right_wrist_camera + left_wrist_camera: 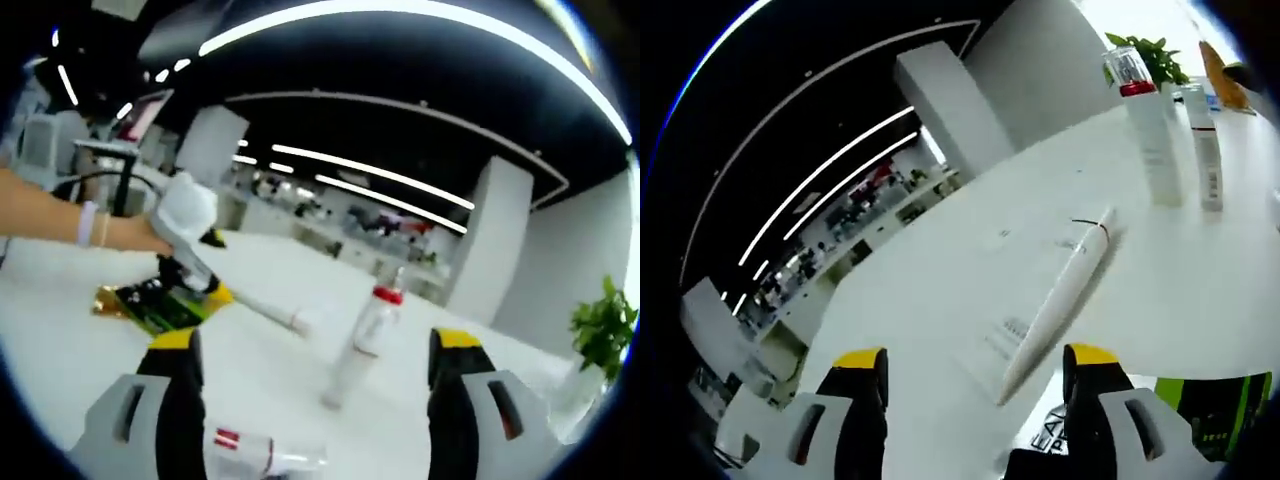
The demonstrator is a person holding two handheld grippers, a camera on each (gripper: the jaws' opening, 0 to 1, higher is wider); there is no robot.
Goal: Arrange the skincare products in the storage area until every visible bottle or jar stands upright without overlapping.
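White table under ceiling light strips in dim open office

White table, glossy, as my two tools see it.

Items on it, left gripper view:
- one long white tube, lying flat, slanted, with a thin dark-and-red band near its far end;
- one tall white bottle with a red collar and clear cap, upright near the far edge;
- one slimmer white tube, upright just beside that bottle;
- a green plant behind them at the table's far edge.

Items on it, right gripper view:
- the red-collared bottle, standing;
- a small white container with red marking, lying on its side at my near edge;
- a green and gold packet, flat.
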